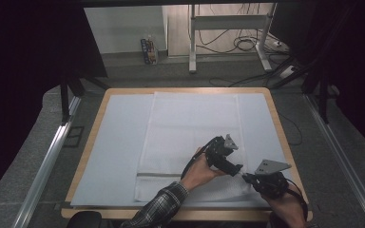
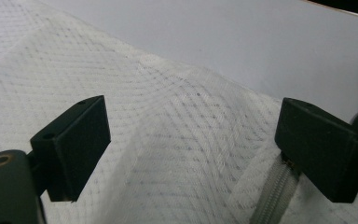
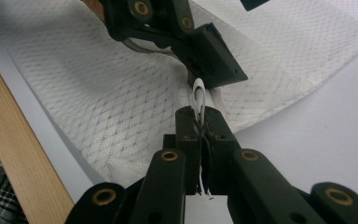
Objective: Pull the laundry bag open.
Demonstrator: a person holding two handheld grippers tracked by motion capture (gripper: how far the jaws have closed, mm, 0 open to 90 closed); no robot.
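Right gripper (image 3: 200, 116) clamped tight on white zipper pull (image 3: 198, 91) at near right corner of mesh cover (image 1: 190, 128) on table (image 1: 278, 123); left gripper (image 2: 191, 149) jaws wide over fabric beside zipper tape (image 2: 272, 191) — best pinning cloth first, then drawing pull straight along track.

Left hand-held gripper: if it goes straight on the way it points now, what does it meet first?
Most likely the white mesh fabric bag. It lies between and ahead of the open jaws of the left hand-held gripper, rising in a fold; its grey zipper runs beside one jaw. Depth is hard to judge.
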